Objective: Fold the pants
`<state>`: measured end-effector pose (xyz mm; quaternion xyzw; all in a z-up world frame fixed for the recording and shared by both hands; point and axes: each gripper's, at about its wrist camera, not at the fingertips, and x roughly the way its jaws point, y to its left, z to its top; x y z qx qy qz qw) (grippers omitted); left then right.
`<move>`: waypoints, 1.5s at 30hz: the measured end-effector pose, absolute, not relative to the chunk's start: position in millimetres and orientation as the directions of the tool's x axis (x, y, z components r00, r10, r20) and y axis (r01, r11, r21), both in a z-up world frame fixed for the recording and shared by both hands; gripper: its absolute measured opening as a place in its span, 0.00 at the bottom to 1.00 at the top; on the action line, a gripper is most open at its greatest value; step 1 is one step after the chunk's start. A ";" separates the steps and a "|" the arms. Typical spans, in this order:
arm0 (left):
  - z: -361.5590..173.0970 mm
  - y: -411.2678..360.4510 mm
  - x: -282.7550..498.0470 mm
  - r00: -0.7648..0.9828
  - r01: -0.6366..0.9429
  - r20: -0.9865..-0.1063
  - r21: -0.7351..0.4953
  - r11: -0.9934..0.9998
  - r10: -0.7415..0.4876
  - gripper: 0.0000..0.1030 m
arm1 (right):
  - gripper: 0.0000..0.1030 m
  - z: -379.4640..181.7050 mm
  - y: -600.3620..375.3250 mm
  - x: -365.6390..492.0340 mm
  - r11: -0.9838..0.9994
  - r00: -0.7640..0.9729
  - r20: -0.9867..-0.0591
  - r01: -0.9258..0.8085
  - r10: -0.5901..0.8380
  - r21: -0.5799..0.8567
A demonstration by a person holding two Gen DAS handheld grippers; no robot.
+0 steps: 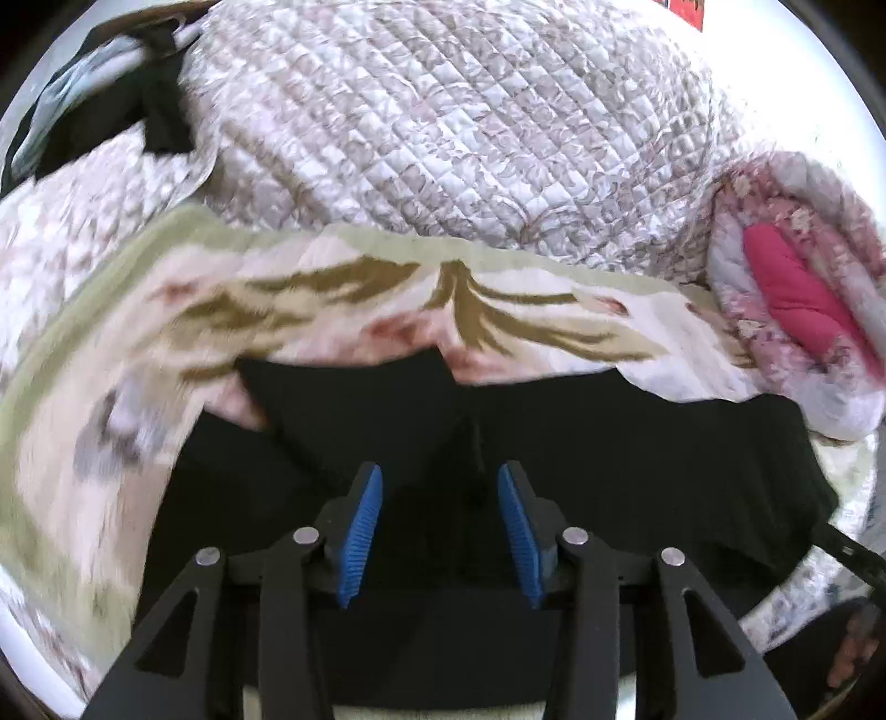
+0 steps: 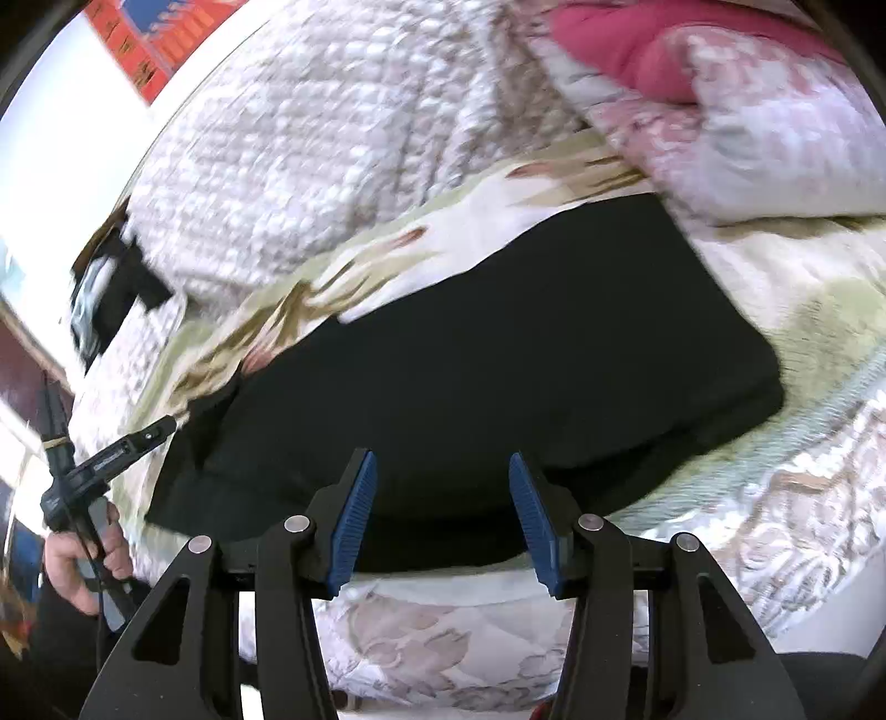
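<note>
The black pants (image 1: 609, 443) lie folded in a wide dark slab on a cream floral blanket (image 1: 387, 310). My left gripper (image 1: 440, 471) hovers over the left part of the pants. Its blue pads (image 1: 362, 531) stand apart with only cloth beneath them, nothing pinched. In the right wrist view the pants (image 2: 526, 343) stretch across the middle. My right gripper (image 2: 443, 455) is open at their near edge, with the pads clear of the fabric. At the left of that view a hand (image 2: 83, 554) holds the left gripper (image 2: 122, 443) beside the pants' left end.
A grey-and-white quilted bedspread (image 1: 470, 127) bulges behind the blanket. A folded pink floral quilt (image 1: 797, 293) sits at the right, close to the pants' right end. Another dark garment (image 1: 111, 111) lies at the far left. A red poster (image 2: 149, 39) hangs on the wall.
</note>
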<state>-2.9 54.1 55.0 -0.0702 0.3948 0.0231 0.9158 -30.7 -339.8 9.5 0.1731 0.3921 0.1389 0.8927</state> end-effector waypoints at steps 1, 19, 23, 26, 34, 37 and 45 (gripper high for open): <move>51.6 49.8 10.5 0.673 -0.097 -0.740 -0.083 0.992 0.004 0.45 | 0.49 9.9 -344.0 -30.1 0.900 0.662 -0.649 -0.094 0.375 0.425; 40.0 95.2 -75.2 0.737 -0.316 -0.661 -0.159 0.935 0.137 0.06 | 0.50 -0.5 -366.1 -28.4 0.892 0.677 -0.666 0.031 0.314 0.451; 8.6 120.5 -84.5 0.668 -0.372 -0.741 -0.251 0.894 0.070 0.10 | 0.50 -1.2 -366.0 -29.1 0.890 0.677 -0.669 0.047 0.306 0.454; 3.7 134.7 -85.5 0.672 -0.406 -0.740 -0.327 0.854 0.036 0.23 | 0.50 -1.9 -368.8 -32.7 0.885 0.682 -0.668 0.067 0.297 0.462; -2.0 138.5 -77.8 0.676 -0.413 -0.736 -0.336 0.847 0.037 0.36 | 0.50 -3.6 -381.1 -36.0 0.868 0.701 -0.659 0.118 0.272 0.483; -2.4 142.9 -70.6 0.677 -0.418 -0.735 -0.341 0.842 0.039 0.36 | 0.50 0.9 -388.2 -37.7 0.868 0.730 -0.644 0.144 0.231 0.474; -2.7 140.7 -60.5 0.664 -0.429 -0.742 -0.276 0.860 0.093 0.22 | 0.50 2.9 -404.0 -25.7 0.833 0.760 -0.605 0.161 0.238 0.529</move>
